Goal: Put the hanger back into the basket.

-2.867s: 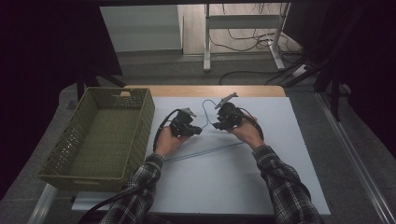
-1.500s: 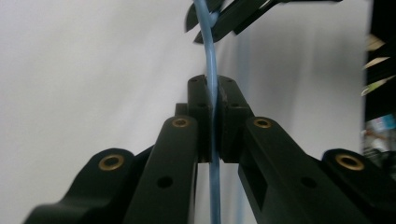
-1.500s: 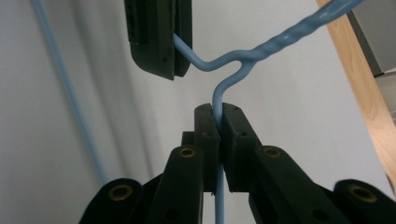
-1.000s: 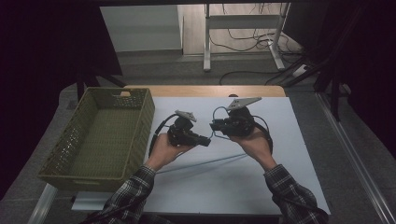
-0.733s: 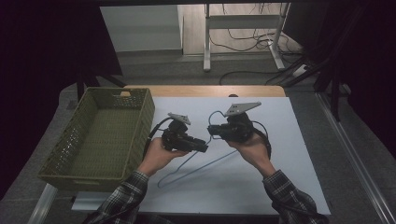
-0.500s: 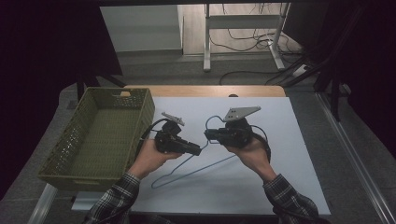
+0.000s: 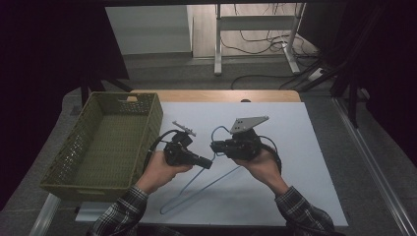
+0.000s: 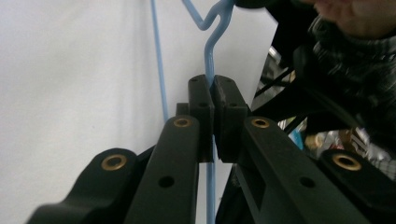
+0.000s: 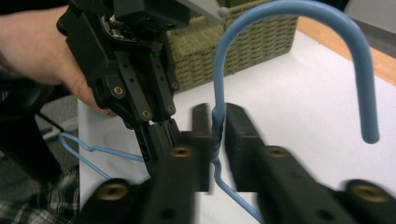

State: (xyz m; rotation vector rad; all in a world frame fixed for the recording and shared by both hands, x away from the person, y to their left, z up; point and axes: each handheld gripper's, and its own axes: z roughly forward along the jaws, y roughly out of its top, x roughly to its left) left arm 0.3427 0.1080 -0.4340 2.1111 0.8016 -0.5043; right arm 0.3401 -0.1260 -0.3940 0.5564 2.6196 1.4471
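Observation:
A blue wire hanger [image 7: 206, 189] is held between both grippers over the white table [image 7: 305, 191]. My left gripper [image 7: 209, 164] points right and is shut on a straight run of the hanger's wire [image 8: 209, 51]; its jaws [image 8: 215, 100] have just closed tight on it. My right gripper [image 7: 214, 146] points left. Its jaws [image 9: 217, 126] have just eased open slightly, but the pads still pinch the twisted neck below the hanger's hook [image 9: 289, 9]. In the right gripper view the left gripper [image 9: 159, 135] shows close by, gripping the wire. The hanger's triangle trails to the near left.
A green woven basket [image 7: 153, 118] with nothing in it stands on the table's left side, also seen behind the hook as the basket's wall [image 9: 233, 51]. Beyond the table's wooden far edge [image 7: 216, 96] are a desk frame and floor cables.
Both hands have drawn the hanger nearer to the person and a little left. The hanger's triangle has swung to trail toward the near left. Both grippers still hold it.

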